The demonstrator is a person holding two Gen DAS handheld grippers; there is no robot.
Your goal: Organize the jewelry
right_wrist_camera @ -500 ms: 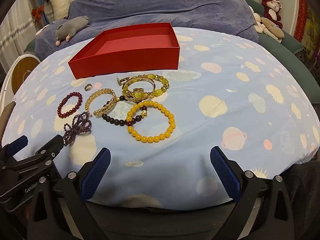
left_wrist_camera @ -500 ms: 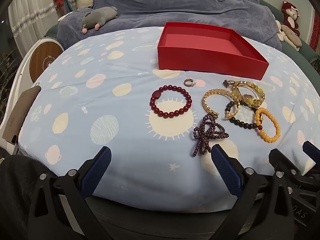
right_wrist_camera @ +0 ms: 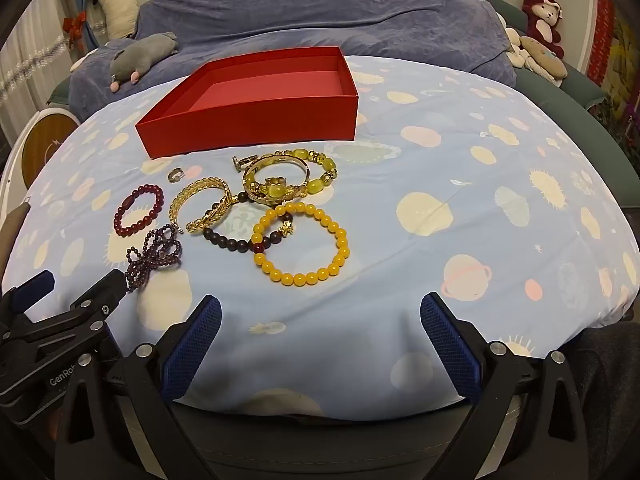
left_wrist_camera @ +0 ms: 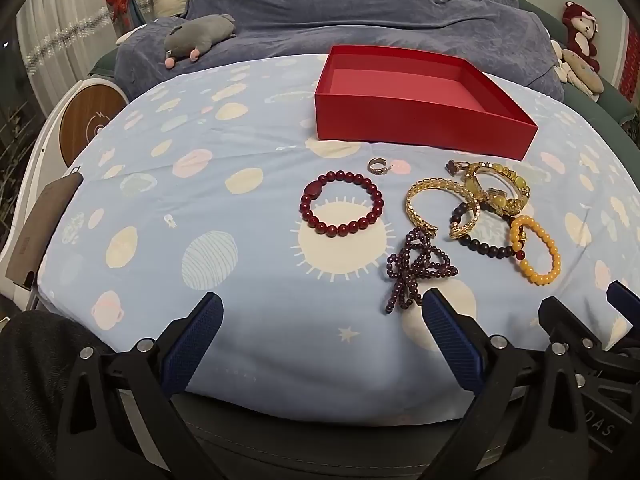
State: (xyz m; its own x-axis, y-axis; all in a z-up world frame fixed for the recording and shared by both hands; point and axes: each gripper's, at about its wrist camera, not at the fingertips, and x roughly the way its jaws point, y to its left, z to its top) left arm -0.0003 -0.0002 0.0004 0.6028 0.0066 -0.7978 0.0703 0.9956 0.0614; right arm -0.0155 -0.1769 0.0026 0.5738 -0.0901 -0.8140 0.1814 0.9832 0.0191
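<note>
The red box lies open-topped at the far middle of the planet-print sheet, its long axis running left to right, empty. In front of it lie a silver ring, a dark red bead bracelet, a purple bead strand, gold bangles and a yellow bead bracelet. The left gripper and right gripper hover at the near edge, jaws wide apart, holding nothing. Behind are a blue blanket and plush toys

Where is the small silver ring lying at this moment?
In the left wrist view the silver ring lies on the planet-print sheet, just in front of the red box and just beyond the dark red bead bracelet.
</note>
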